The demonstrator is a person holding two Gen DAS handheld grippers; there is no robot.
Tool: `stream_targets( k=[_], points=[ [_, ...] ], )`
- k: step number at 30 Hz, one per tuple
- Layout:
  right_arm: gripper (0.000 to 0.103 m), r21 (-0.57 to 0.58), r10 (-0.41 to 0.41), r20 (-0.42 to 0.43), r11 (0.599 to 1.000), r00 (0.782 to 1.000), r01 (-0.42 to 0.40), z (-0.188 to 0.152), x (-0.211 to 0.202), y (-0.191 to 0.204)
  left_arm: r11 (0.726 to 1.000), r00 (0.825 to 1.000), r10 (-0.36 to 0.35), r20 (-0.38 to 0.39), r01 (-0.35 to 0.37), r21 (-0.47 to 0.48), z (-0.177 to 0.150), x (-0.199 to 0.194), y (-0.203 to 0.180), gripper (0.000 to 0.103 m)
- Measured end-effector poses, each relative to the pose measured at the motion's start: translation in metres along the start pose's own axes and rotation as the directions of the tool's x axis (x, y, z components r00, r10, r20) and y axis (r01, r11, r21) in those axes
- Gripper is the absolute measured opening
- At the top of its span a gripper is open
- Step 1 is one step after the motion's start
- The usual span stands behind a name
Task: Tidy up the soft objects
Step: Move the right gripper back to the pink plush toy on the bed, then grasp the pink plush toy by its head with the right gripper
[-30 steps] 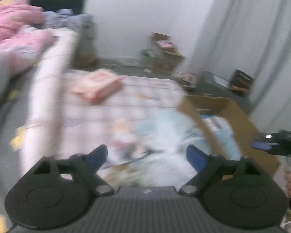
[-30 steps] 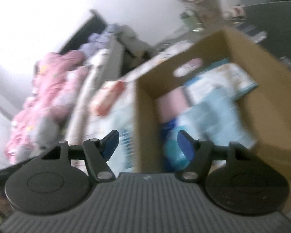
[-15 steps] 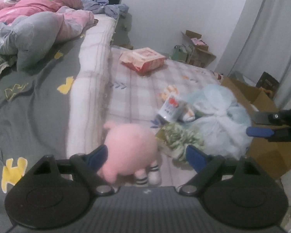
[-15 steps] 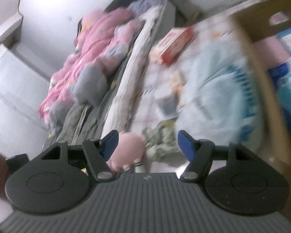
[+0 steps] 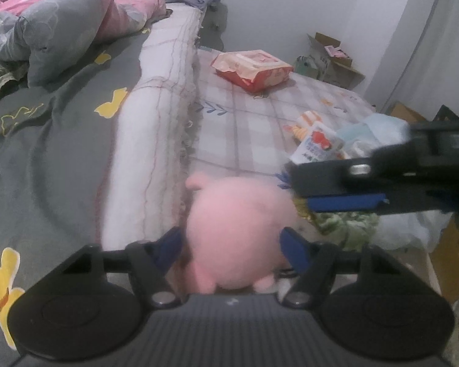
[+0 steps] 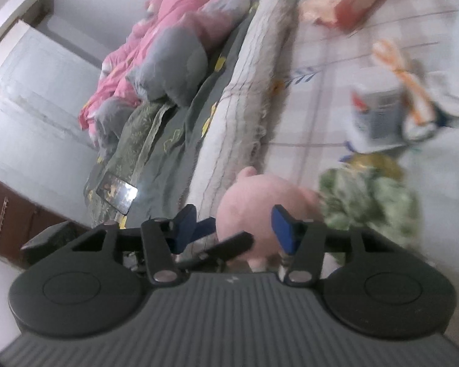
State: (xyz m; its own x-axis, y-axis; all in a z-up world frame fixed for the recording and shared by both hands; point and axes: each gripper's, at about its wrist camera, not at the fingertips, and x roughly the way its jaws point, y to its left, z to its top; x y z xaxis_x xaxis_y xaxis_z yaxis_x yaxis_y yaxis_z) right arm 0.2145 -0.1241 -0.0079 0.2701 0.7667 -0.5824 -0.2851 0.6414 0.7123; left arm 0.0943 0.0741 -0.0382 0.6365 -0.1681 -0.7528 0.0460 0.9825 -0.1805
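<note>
Just pink plush (image 5: 235,232) btwn L gripper (image 5: 231,246) pads

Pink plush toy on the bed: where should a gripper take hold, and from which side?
Grip the pink plush toy across its round body, from above on the near side, where the left gripper straddles it. The ears and feet are too small to hold.

White walls (image 5: 290,6), unmade bed (image 5: 61,128).
</note>
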Motion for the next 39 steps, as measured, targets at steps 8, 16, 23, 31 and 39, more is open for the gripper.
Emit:
stream_targets(
  k=[8,16,23,31,39],
  points=[
    [0.046,-0.048,-0.063,-0.005,0.997,0.998,0.063,0.017,0.033,0.005,0.999,0.999,-0.031,0.012,0.031,-0.009,0.003,-0.001,-0.004,0.073],
    [0.047,0.012,-0.083,-0.010,0.996,0.996,0.083,0.009,0.014,-0.017,0.993,0.991,-0.115,0.068,0.115,0.017,0.001,-0.015,-0.020,0.076],
    [0.055,0.029,-0.098,-0.002,0.995,0.995,0.098,0.011,0.000,-0.024,0.988,0.979,-0.148,0.137,0.141,0.063,0.000,-0.020,-0.035,0.079],
    [0.070,-0.032,-0.142,0.001,0.989,0.990,0.142,0.024,0.000,-0.008,0.976,0.961,-0.211,0.179,0.199,0.085,-0.002,-0.023,-0.041,0.081],
    [0.075,-0.114,-0.212,-0.048,0.972,0.976,0.205,0.030,0.012,0.002,0.959,0.937,-0.275,0.215,0.252,0.128,-0.007,-0.023,-0.048,0.083]
  ],
)
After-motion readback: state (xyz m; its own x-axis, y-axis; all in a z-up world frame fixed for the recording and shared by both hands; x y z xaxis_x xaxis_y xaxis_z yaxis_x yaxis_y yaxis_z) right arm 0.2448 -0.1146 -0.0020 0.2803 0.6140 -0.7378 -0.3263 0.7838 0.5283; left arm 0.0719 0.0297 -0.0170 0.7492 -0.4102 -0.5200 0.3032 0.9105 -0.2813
